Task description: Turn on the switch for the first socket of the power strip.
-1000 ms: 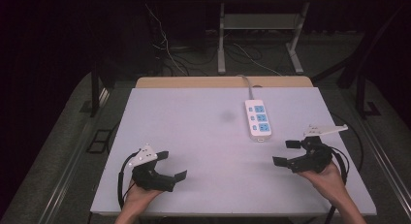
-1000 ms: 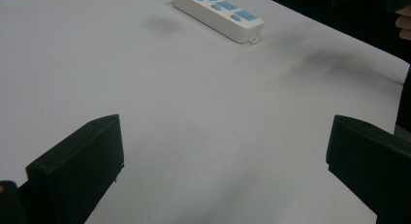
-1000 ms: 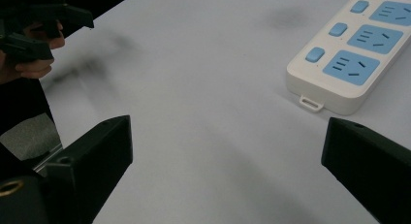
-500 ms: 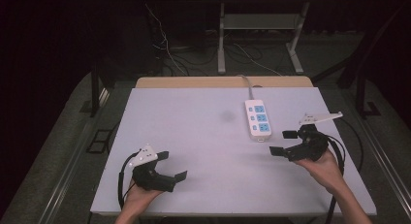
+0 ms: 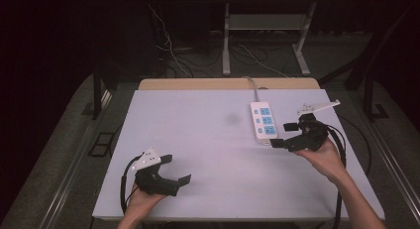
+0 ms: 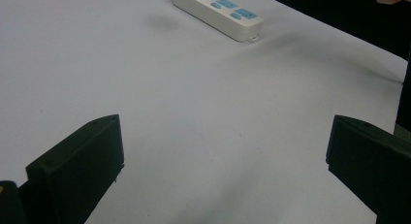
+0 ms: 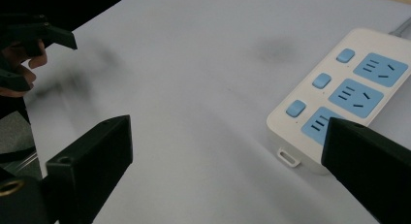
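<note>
Table [image 5: 208, 140]: white top, bare apart from the power strip; it serves as landmark.
Power strip [image 5: 263, 122]: white with three blue sockets, lying flat toward the table's far right, its cord running off the far edge.
Handling: likely rigid, light plastic with a smooth, somewhat slippery shell; best taken across its narrow width near the end, mindful the cord may drag.
Right gripper [image 5: 286, 135]: jaws spread apart, empty, just beside the strip's near end.
Left gripper [image 5: 176, 170]: jaws released, empty, at the table's near left, well apart from the strip.
Right gripper view: shows three small blue switches [image 7: 321, 80] and a hanging tab [image 7: 289, 157], too small to make out from the high view.
</note>
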### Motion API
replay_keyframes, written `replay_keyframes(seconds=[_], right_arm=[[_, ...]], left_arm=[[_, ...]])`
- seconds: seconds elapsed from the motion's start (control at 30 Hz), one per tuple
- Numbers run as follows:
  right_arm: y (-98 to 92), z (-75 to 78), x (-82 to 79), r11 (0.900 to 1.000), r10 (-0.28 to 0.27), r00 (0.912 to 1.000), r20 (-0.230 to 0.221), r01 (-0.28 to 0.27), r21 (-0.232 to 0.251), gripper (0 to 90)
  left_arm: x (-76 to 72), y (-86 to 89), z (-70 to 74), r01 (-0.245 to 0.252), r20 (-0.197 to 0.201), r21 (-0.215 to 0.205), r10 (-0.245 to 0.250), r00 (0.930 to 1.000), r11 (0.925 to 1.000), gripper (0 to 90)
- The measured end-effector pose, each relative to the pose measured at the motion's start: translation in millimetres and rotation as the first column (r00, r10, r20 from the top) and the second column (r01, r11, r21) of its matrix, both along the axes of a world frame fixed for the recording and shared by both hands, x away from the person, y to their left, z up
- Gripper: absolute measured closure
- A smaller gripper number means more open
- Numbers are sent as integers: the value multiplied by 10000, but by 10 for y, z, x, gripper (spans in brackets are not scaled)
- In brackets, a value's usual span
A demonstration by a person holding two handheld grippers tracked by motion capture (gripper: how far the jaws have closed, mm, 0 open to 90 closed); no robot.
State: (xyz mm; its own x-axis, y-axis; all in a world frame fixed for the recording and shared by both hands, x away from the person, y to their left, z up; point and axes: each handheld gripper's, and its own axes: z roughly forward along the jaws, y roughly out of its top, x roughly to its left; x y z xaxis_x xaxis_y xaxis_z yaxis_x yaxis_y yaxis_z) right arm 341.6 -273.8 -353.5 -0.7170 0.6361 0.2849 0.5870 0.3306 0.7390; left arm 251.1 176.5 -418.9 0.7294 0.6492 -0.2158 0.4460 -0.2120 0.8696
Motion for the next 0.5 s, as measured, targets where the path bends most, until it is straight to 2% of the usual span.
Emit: replay_keyframes(seconds=[0.5], right_arm=[[70, 64, 271, 9994, 22, 9999, -134, -26, -340, 39]], left_arm=[[2, 1, -1, 26, -20, 16, -26, 10000, 10000, 0]])
